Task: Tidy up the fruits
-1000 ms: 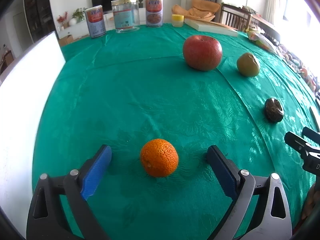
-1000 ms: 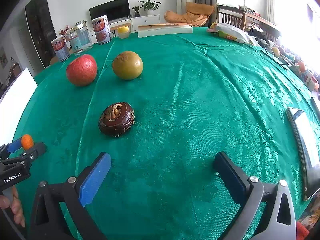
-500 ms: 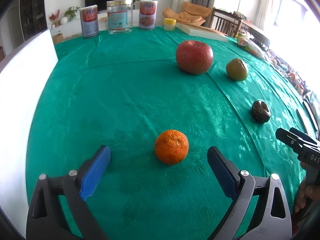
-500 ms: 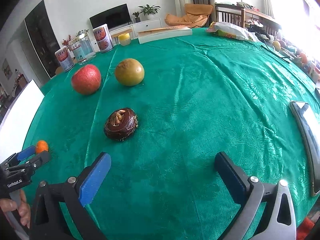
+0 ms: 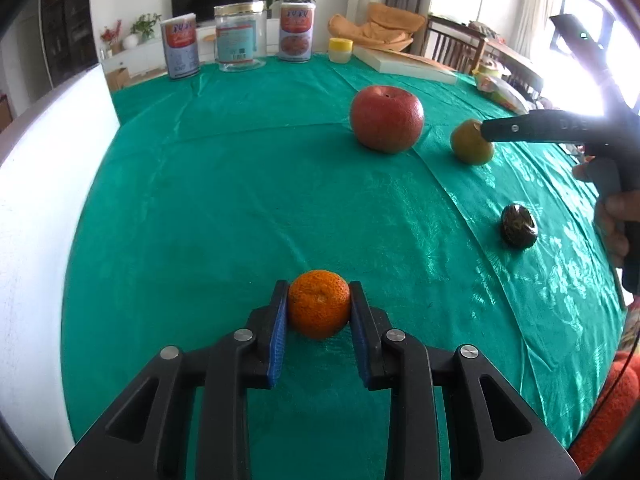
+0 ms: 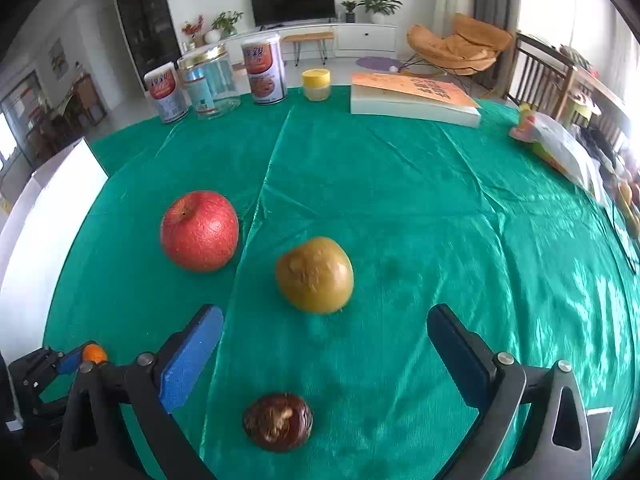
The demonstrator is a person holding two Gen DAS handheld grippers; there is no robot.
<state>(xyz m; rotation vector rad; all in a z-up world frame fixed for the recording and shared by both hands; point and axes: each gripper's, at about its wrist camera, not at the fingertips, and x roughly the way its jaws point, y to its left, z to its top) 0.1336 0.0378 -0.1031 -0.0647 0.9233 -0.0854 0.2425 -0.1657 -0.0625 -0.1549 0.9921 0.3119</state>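
Observation:
My left gripper (image 5: 319, 304) is shut on a small orange mandarin (image 5: 319, 303) low over the green tablecloth; it also shows at the far left of the right wrist view (image 6: 94, 353). A red apple (image 5: 386, 118) (image 6: 199, 230), a yellow-green pear (image 5: 471, 143) (image 6: 315, 275) and a dark brown water chestnut (image 5: 518, 226) (image 6: 277, 421) lie on the cloth. My right gripper (image 6: 326, 330) is open and empty, raised above the cloth, with the chestnut below between its fingers and the pear just ahead.
Three canisters (image 6: 264, 69) and a small yellow-lidded jar (image 6: 316, 84) stand at the far edge, beside a flat box (image 6: 412, 98). A white board (image 5: 36, 208) stands along the left edge. A plastic bag (image 6: 560, 148) lies far right.
My left gripper has closed on the mandarin. My right gripper has moved forward and up over the chestnut toward the pear.

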